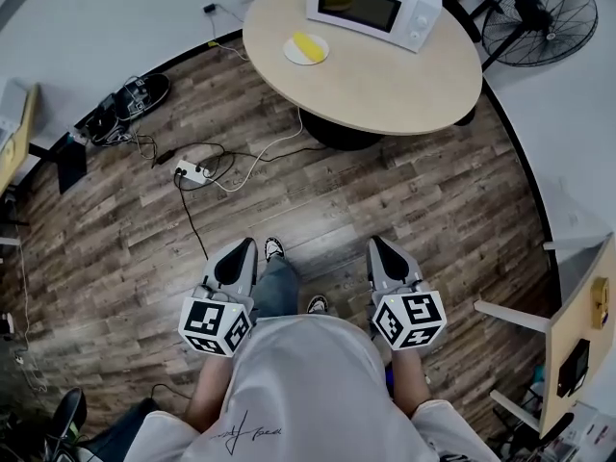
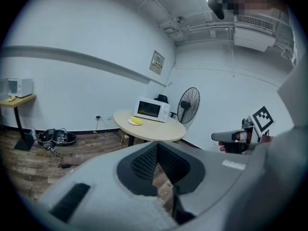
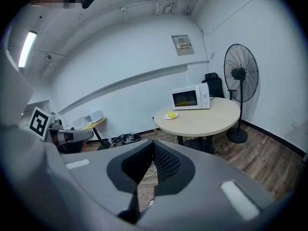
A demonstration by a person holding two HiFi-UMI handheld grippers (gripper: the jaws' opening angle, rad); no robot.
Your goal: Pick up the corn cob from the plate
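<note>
The yellow corn cob [image 1: 308, 45] lies on a small white plate [image 1: 292, 55] at the left edge of a round beige table [image 1: 385, 80], beside a white microwave [image 1: 371, 3]. Both grippers are held low in front of the person, far from the table, over the wooden floor. My left gripper [image 1: 245, 246] and my right gripper [image 1: 377, 243] are shut and hold nothing. In the left gripper view the corn cob [image 2: 137, 121] shows far beyond the shut left gripper [image 2: 157, 145]. In the right gripper view the corn cob [image 3: 171, 114] lies far ahead of the shut right gripper [image 3: 153, 141].
A power strip with cables [image 1: 192, 172] lies on the floor between the person and the table. More cables and gear [image 1: 135, 94] sit by the left wall. A standing fan [image 1: 539, 19] is right of the table. A desk [image 1: 577, 335] stands at the right.
</note>
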